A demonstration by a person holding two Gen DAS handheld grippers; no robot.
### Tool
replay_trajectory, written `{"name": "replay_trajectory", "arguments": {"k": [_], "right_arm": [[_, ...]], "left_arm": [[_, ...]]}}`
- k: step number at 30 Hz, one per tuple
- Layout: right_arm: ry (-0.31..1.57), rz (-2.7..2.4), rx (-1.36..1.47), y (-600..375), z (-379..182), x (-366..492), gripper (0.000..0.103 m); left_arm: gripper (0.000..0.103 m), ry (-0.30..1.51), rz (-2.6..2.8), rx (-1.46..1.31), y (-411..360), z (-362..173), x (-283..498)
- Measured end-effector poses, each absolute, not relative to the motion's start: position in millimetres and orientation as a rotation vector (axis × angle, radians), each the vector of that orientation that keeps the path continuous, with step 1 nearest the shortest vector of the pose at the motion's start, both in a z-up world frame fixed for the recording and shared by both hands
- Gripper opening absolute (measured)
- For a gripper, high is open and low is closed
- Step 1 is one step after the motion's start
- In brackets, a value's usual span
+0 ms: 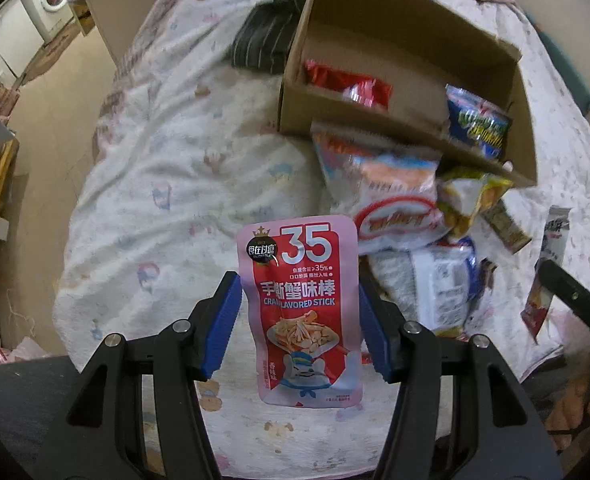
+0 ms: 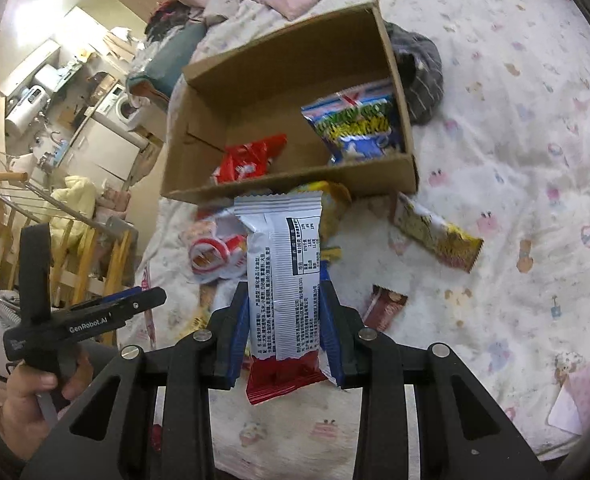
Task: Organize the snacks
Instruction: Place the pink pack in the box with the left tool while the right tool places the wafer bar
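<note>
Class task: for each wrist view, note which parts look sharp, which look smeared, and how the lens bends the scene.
Left wrist view: crab stick packet sharp in the left gripper; cardboard box smeared by motion; corners vignetted black. Right wrist view: white snack bar crisp in the right gripper; bedspread bulges with fisheye curvature.

Glossy plastic snack pouch [image 1: 301,312], matt cardboard box [image 2: 255,80], soft printed cloth bedspread [image 1: 167,168].

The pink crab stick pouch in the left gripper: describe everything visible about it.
The crab stick pouch is a flat, glossy plastic sachet, pink at the edges with a red panel. It bears a large white "35", Chinese characters, "CRAB FLAVORED STICK", a picture of shredded sticks on a plate and a cartoon mascot. It looks sealed and hangs upright, front to the camera, above the bedspread. The left gripper clamps its side edges between blue pads; nothing else touches it.
</note>
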State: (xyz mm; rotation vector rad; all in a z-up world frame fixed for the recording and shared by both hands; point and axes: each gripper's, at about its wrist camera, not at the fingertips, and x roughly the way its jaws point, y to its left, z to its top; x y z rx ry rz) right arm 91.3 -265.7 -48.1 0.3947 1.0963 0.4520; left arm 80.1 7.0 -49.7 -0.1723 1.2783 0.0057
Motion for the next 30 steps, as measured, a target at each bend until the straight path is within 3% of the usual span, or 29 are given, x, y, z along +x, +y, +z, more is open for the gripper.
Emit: {"name": "replay_trajectory", "arguments": {"k": [19, 30], "right_arm": [[0.884, 0.453, 0.409, -256.3, 44.5, 174.2, 0.035], [0.911, 0.466, 0.457, -257.4, 0.8, 210.2, 0.035]], "left_arm": [[0.054, 1.047, -0.042, 0.003, -12.8, 56.7, 185.4], [0.054, 0.952, -0.054, 0.029, -29.1, 33.9, 222.7]]}}
